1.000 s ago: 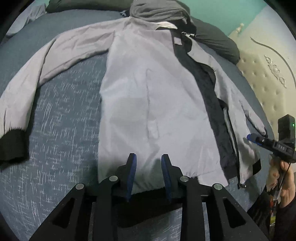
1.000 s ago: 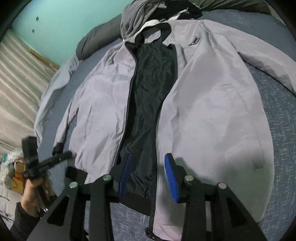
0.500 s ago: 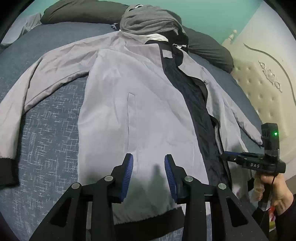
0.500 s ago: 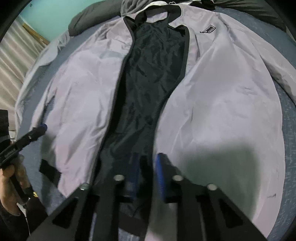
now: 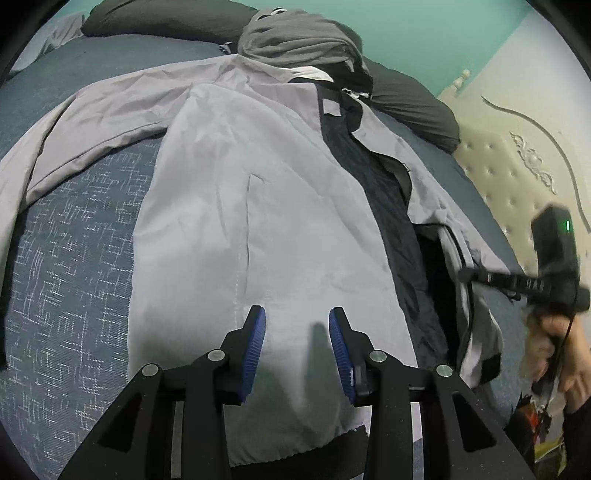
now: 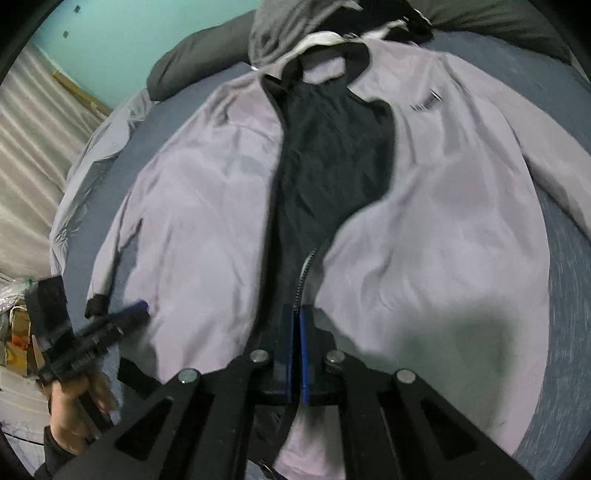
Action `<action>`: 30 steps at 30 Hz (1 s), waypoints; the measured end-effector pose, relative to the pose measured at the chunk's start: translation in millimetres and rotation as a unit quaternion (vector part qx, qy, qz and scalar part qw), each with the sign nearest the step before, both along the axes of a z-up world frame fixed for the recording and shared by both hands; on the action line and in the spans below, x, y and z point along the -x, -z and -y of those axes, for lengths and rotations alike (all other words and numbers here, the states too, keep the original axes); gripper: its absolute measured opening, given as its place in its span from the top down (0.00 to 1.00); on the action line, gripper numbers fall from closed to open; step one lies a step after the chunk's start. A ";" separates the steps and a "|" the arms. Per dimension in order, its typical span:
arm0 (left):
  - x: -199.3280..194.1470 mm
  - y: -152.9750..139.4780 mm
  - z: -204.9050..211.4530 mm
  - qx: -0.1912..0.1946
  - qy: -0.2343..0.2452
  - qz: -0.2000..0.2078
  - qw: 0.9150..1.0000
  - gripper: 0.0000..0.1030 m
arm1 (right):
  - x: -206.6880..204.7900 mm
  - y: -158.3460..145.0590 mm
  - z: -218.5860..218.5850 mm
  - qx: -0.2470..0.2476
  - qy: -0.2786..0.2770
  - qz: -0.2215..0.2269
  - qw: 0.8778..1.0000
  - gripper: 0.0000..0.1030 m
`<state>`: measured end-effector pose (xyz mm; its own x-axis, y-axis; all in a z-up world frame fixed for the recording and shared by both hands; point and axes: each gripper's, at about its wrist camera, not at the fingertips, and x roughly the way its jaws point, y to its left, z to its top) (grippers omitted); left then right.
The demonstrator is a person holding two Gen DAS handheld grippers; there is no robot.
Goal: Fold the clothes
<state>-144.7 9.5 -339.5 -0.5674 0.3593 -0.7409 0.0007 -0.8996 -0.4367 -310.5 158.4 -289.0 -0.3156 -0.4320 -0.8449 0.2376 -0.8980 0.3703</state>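
A light grey hooded jacket (image 5: 258, 221) lies face up and unzipped on the bed, showing its black lining (image 6: 325, 155). My left gripper (image 5: 297, 332) hovers open above the jacket's left front panel, close to the black hem, with nothing between its blue pads. My right gripper (image 6: 296, 310) is shut on the jacket's front edge where the zipper (image 6: 306, 266) runs, near the hem. The left wrist view shows the right gripper (image 5: 476, 275) at the far right, in a hand (image 5: 554, 339), beside the rumpled right panel. The left gripper (image 6: 140, 304) appears blurred at the left of the right wrist view.
The bed has a blue woven cover (image 5: 74, 258). Dark pillows (image 5: 166, 18) and the jacket's grey hood (image 5: 295, 40) sit at the far end. A cream tufted headboard (image 5: 517, 177) stands on the right side. Pale bedding (image 6: 92, 155) and clutter (image 6: 14, 325) lie off the bed's other side.
My right gripper went from open to shut on the jacket's zipper edge near the hem. My left gripper stayed open and shifted forward over the left panel.
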 end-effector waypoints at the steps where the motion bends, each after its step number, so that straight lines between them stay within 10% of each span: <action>1: -0.3 0.1 0.1 0.000 0.000 -0.001 1.000 0.62 | 4.7 -3.5 5.4 -0.001 -0.004 -0.002 1.000 0.97; 16: 1.6 4.0 -4.9 0.000 0.016 0.003 1.000 0.61 | 5.1 51.6 47.9 -0.025 -0.063 0.073 0.995 0.96; 30: 18.8 -18.7 -24.4 -0.013 0.030 -0.007 0.999 0.54 | -24.3 0.2 -54.2 0.052 0.034 -0.030 0.998 0.67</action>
